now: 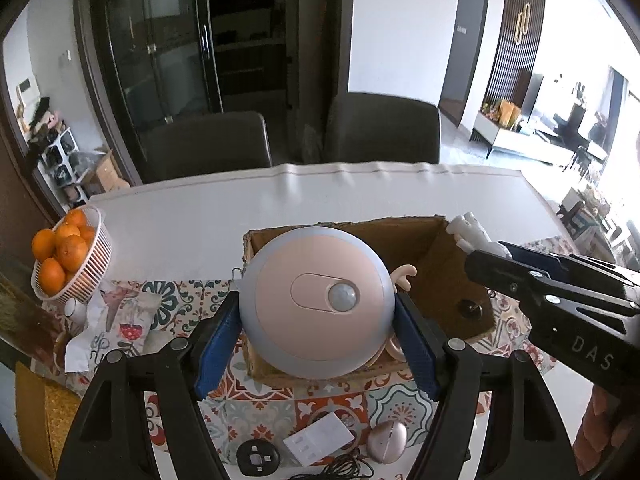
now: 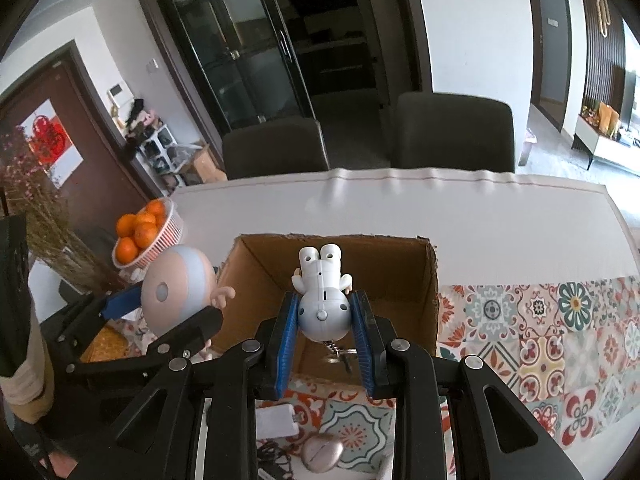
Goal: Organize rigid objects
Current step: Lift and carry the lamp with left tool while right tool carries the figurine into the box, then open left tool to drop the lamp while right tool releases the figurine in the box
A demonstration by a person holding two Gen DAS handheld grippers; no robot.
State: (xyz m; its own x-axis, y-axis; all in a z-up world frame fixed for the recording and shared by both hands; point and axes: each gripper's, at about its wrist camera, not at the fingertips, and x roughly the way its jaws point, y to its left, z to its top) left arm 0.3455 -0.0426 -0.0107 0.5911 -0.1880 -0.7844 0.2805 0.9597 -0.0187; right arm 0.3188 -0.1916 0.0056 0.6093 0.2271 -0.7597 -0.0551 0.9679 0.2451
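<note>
Round lamp (image 1: 316, 304) (clamped) over box (image 1: 440, 280)

Home dining room: table (image 1: 200, 216), chairs (image 1: 208, 144), glass cabinet (image 1: 160, 40).

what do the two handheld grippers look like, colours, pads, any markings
Both are the same build: black plastic frames with triangular cut-outs and round silver bolt heads at the joints. The left gripper and right gripper each carry two flat fingers faced with ribbed blue pads. Seen from the side, the right gripper's black body bears pale letters reading DAS. No cables show. A tan sleeve shows behind the left gripper.
</note>
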